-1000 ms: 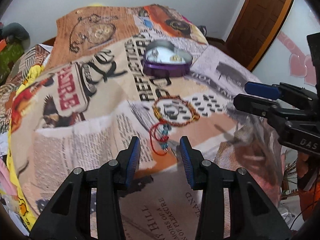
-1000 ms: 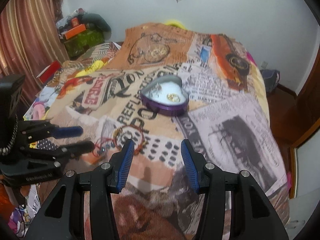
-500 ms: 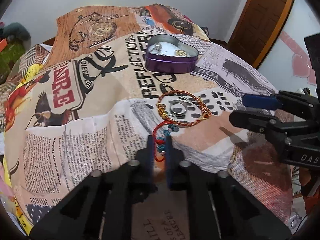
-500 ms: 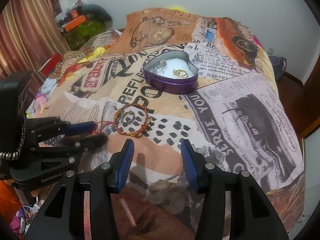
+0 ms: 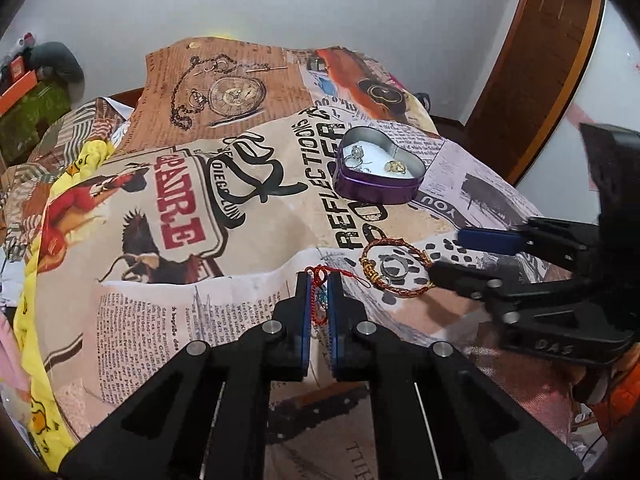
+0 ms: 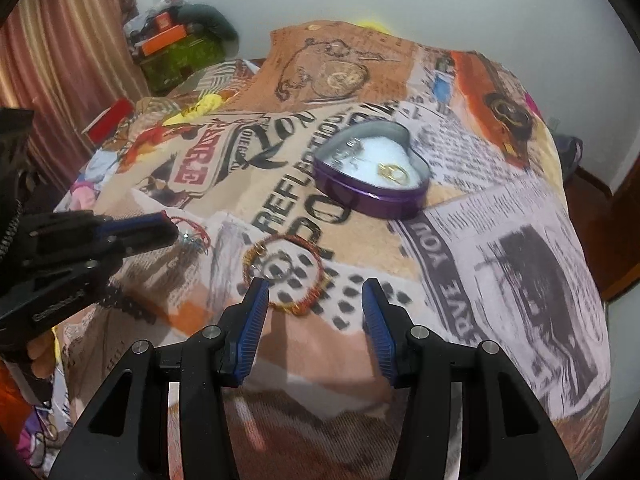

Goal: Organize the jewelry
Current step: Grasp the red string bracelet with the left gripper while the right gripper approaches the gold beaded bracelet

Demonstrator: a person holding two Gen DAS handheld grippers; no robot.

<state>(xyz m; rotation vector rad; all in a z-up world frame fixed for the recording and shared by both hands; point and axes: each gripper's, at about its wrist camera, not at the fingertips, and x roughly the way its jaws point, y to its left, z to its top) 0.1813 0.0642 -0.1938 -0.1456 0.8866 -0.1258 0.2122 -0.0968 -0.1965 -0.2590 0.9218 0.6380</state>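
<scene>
A purple heart-shaped tin stands open on the printed bedspread with a gold ring and silver pieces inside. My left gripper is shut on a red string bracelet with blue beads, lifted slightly off the cloth; it also shows in the right wrist view. A gold-and-red braided bracelet lies on the cloth with a silver ring inside it. My right gripper is open, just in front of the braided bracelet.
The bedspread drapes over a bed and slopes off at the sides. Clutter and boxes sit at the far left by a curtain. A wooden door stands at the right.
My left gripper has closed on the red string bracelet and raised it. My right gripper has moved closer to the braided bracelet, staying open.
</scene>
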